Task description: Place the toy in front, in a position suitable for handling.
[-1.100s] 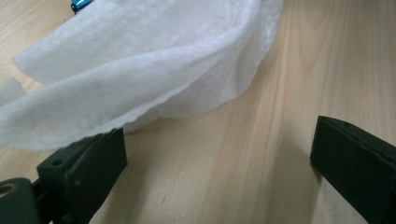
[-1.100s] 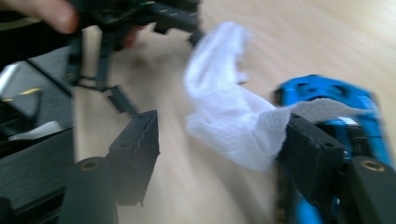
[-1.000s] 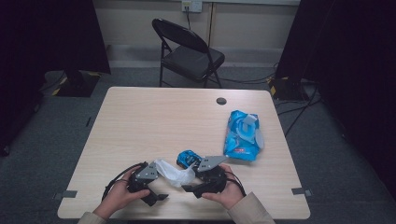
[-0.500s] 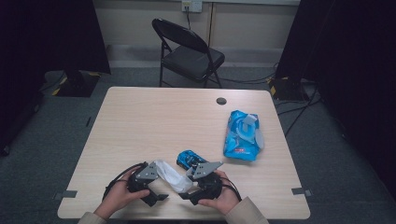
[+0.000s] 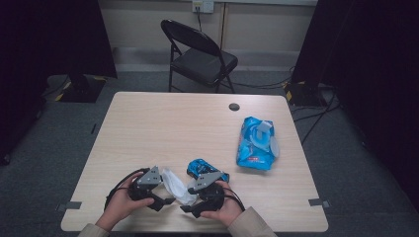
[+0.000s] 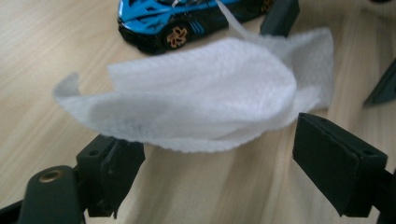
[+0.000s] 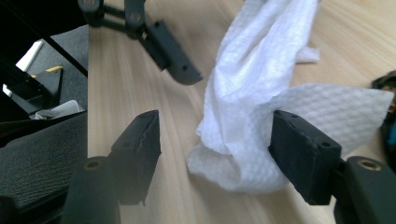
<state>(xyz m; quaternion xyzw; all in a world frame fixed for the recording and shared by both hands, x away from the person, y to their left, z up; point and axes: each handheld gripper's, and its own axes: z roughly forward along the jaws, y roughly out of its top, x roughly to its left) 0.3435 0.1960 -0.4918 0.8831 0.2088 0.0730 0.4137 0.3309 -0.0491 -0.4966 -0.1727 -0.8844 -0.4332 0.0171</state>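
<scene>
I have a white wet wipe (image 5: 177,185) bunched on the bench (image 5: 163,128) between my two grippers, close to the near edge, with the blue toy car (image 5: 203,168) just beyond it and the blue wipes pack (image 5: 254,143) well off to the right. As I read it, the step in hand is getting a proper hold on the wipe so it can be opened out or taken to the car.

My left gripper (image 6: 219,158) has its jaws wide, though they have just been closing a little; the wipe hangs over and between them, draped near the left pad, and neither pad presses on it yet. My right gripper (image 7: 219,144) also stands open, the crumpled end of the wipe lying against its right pad with a clear gap to the left one, so nothing is gripped there either.

To do this well I would close one gripper on a single edge rather than the whole bunch, pinching deep enough that the damp sheet cannot slide out, then take the opposite edge with the other and draw apart gently.

In the high view both hands sit low at the near edge, forearms coming in from below, the grippers angled inward toward each other and roughly level over the bench.
</scene>
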